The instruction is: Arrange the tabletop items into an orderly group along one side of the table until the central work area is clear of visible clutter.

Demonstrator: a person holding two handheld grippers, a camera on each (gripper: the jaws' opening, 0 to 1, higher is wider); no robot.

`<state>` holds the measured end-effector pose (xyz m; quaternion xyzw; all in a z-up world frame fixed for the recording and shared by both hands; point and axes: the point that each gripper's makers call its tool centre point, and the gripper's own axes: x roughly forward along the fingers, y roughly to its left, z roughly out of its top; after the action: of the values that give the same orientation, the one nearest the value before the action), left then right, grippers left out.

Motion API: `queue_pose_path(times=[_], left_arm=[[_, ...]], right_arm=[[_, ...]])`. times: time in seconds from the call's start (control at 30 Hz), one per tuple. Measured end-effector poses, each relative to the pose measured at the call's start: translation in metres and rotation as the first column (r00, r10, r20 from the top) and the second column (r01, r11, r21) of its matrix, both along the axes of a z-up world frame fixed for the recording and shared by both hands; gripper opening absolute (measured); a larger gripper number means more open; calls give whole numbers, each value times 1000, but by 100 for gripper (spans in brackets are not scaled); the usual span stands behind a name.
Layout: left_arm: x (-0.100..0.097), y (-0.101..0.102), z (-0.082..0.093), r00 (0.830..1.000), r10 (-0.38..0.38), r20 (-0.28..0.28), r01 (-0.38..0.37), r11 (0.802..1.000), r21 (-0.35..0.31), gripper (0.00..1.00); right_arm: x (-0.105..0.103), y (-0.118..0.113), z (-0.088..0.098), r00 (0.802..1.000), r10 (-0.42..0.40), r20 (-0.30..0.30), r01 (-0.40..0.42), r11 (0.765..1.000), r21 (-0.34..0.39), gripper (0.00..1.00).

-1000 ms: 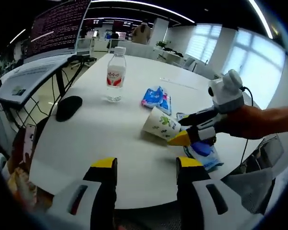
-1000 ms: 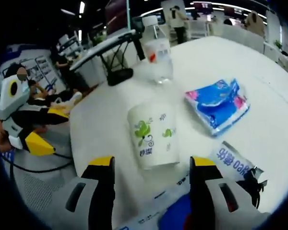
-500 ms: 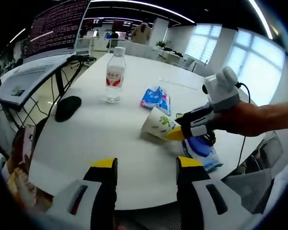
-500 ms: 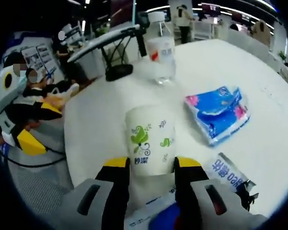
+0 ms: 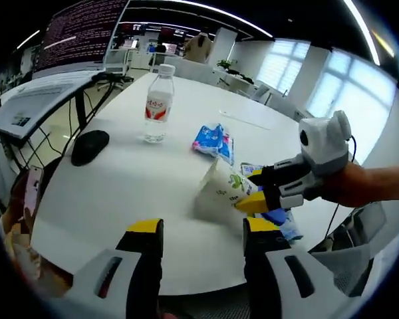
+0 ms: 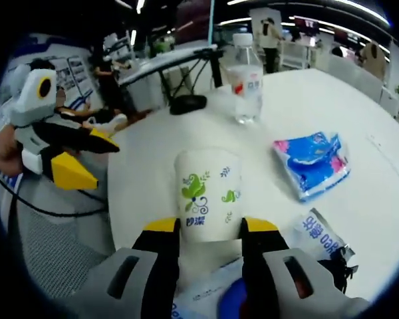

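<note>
A white paper cup with green leaf print sits between my right gripper's jaws, which are shut on it. In the left gripper view the cup tilts, its base raised off the white table, with the right gripper holding it from the right. My left gripper stands open over the table's near edge with nothing in it. It also enters the right gripper view from the left, the left gripper hanging beside the table. A water bottle stands upright farther back, and a blue tissue pack lies beyond the cup.
A black mouse lies at the table's left edge. A blue packet and a small sachet lie by the right gripper. The bottle and tissue pack sit ahead of the cup. Desks, monitors and people surround the table.
My right gripper went from open around the cup to shut on it, then tipped and raised it off the table. The left gripper stayed open and barely moved.
</note>
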<state>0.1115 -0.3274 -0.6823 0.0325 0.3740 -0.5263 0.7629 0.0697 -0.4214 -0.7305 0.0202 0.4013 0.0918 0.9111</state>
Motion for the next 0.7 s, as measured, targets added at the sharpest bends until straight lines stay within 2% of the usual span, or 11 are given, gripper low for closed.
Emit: queue_pose_path(times=[0.07, 0.13, 0.2, 0.33, 0.5, 0.7], left_arm=[[-1, -2, 2, 999, 11, -37, -12, 1000, -23, 47], [-9, -9, 4, 993, 7, -122, -17, 997, -78, 47], [-20, -14, 2, 975, -14, -224, -13, 992, -122, 47], [-25, -14, -3, 973, -26, -229, -1, 993, -115, 47], [-32, -16, -3, 972, -47, -232, 20, 993, -115, 46], [-36, -19, -1, 965, -68, -254, 35, 990, -134, 46]], right_arm=[[-5, 5, 1, 998, 62, 0, -62, 996, -58, 35], [-9, 11, 2, 996, 93, 3, -92, 993, -78, 35], [-14, 17, 3, 993, 115, -1, -115, 989, -92, 35], [-22, 25, 3, 985, 174, -9, -173, 977, -127, 35], [-29, 29, 6, 984, 177, -2, -176, 977, -123, 35], [-38, 34, 10, 975, 221, -7, -219, 963, -159, 35]])
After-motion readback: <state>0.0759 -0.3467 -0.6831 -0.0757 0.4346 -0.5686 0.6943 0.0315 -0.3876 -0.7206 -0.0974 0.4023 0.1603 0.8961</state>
